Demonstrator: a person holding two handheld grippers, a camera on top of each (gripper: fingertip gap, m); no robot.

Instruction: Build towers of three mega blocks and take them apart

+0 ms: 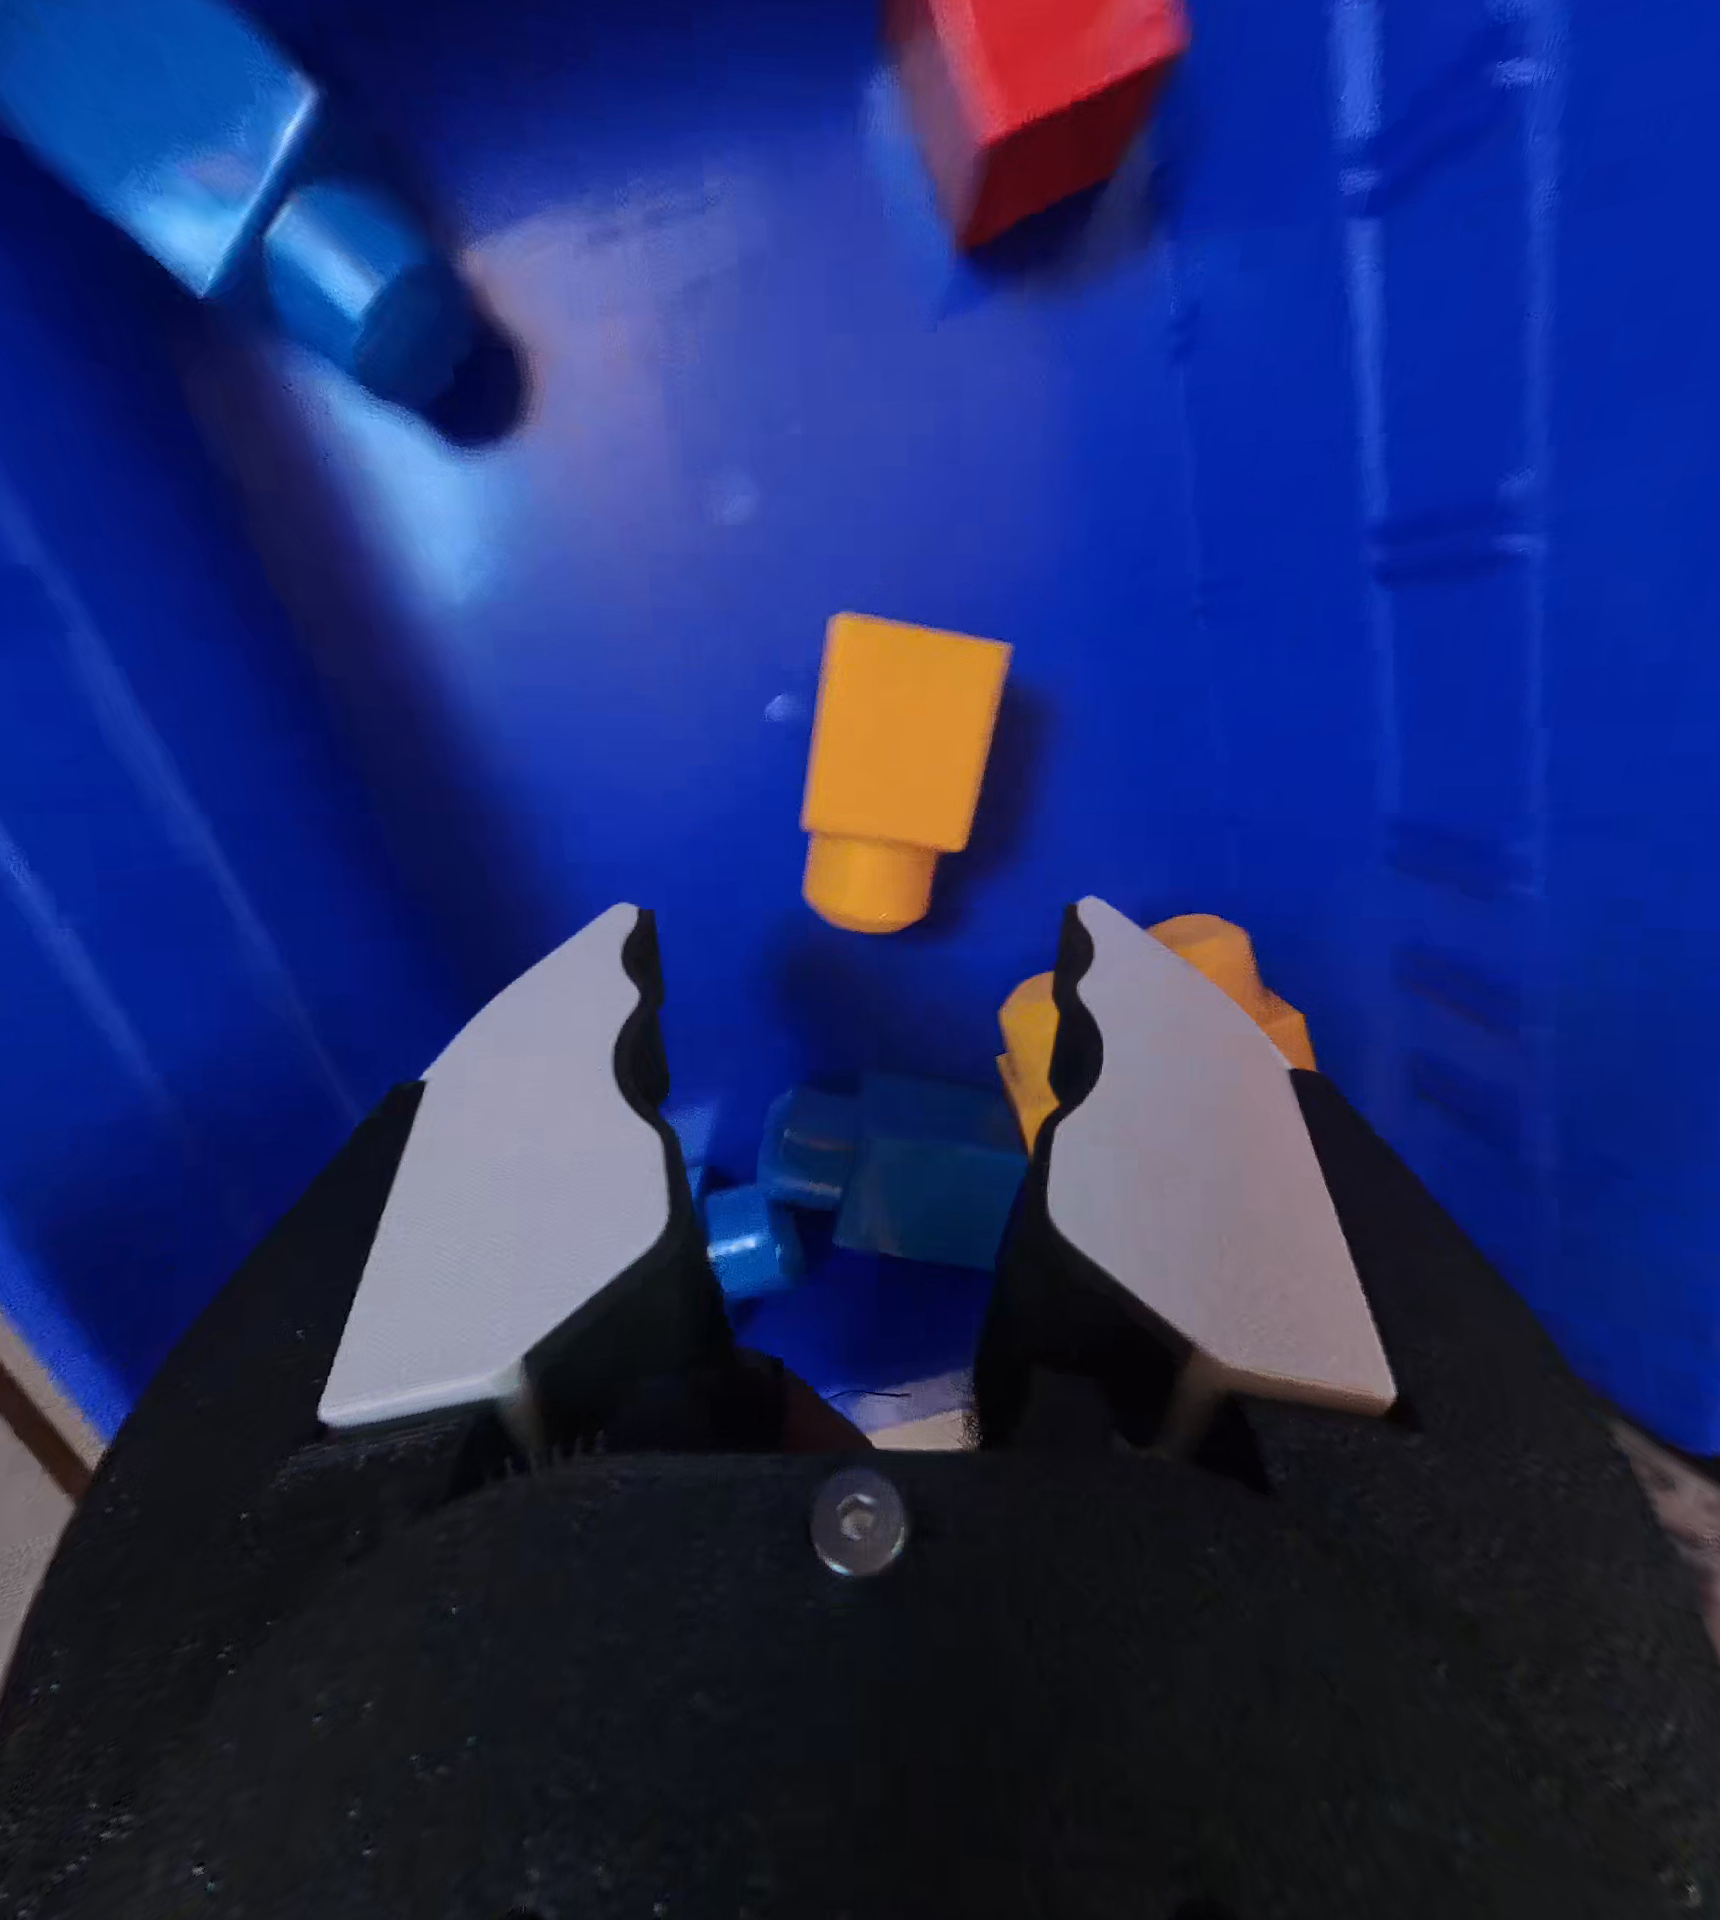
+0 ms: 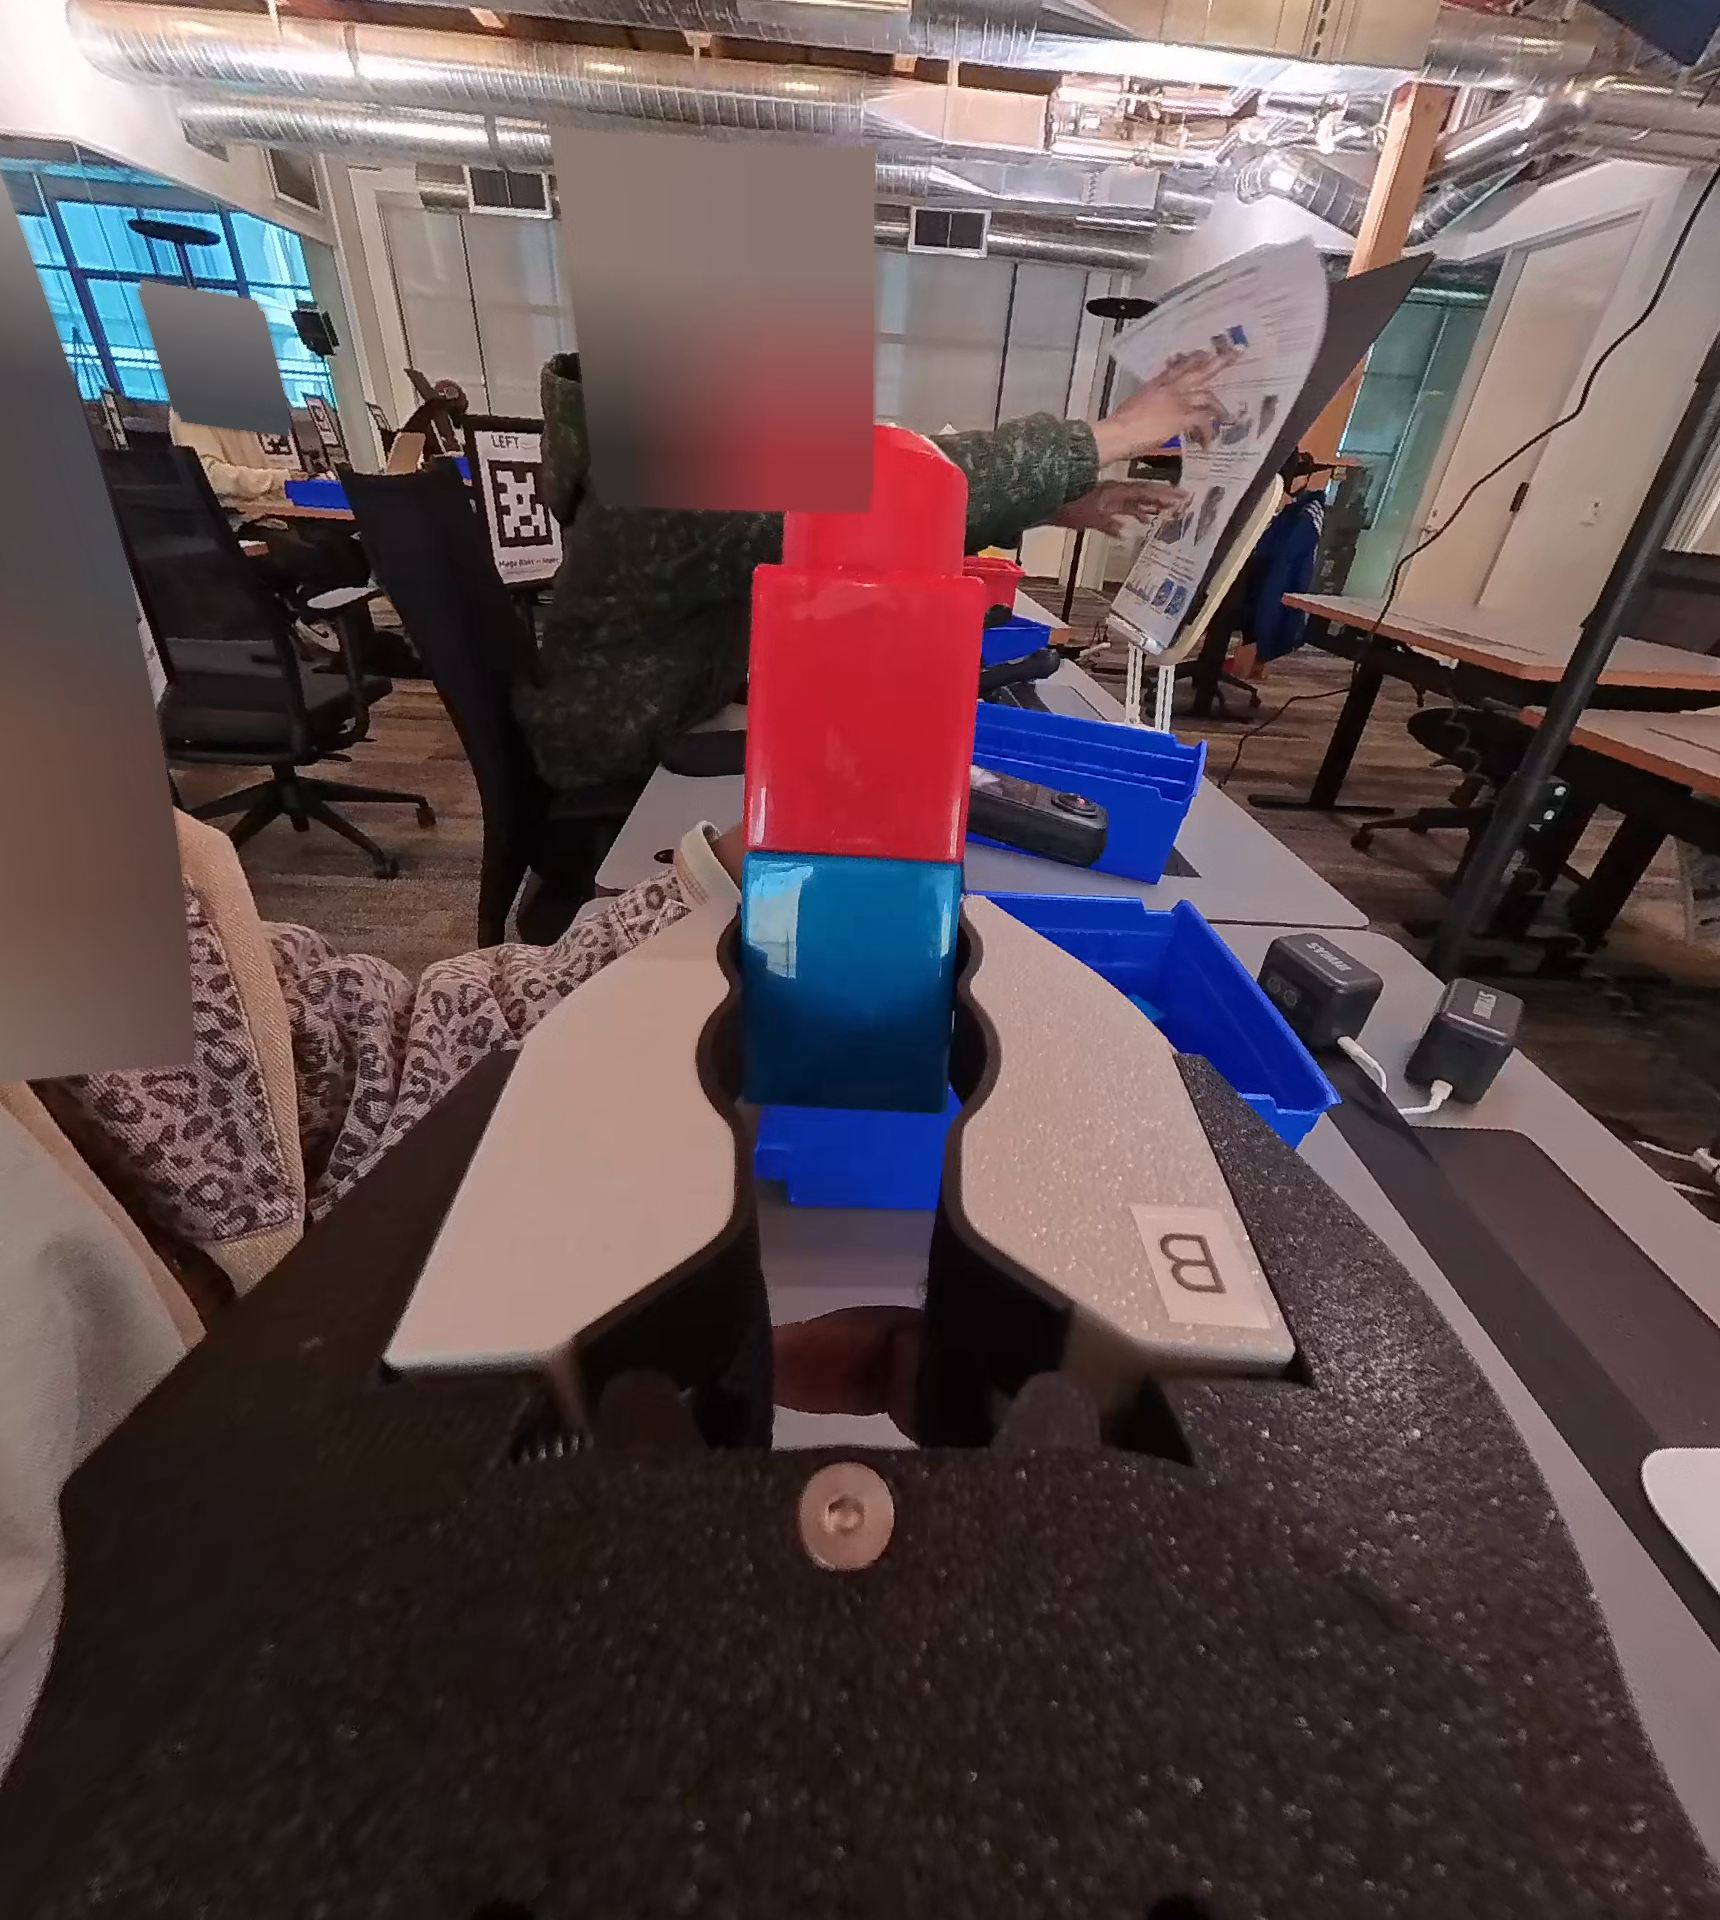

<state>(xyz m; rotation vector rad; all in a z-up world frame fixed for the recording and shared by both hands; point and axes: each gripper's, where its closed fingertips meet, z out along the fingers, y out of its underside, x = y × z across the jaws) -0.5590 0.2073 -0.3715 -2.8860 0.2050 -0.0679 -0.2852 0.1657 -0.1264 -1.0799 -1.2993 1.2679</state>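
In the left wrist view we look down into a blue bin [image 1: 627,520], where our left tongs [image 1: 861,920] hang with their jaws apart and nothing between them, apparently lined up to fetch a third piece. An orange block [image 1: 897,758] lies on its side at mid-frame just beyond the tips, a second orange block [image 1: 1240,987] peeks from behind the right finger, blue blocks [image 1: 897,1174] sit low between the fingers, and a light blue block [image 1: 212,177] and a red block [image 1: 1043,104] rest at the upper left and upper right. In the right wrist view our right tongs [image 2: 851,925] are clamped on a teal block [image 2: 845,987] at centre frame, a red block [image 2: 861,707] stacked on it, held upright above the tabletop [image 2: 1458,1195] so another can be pressed on.
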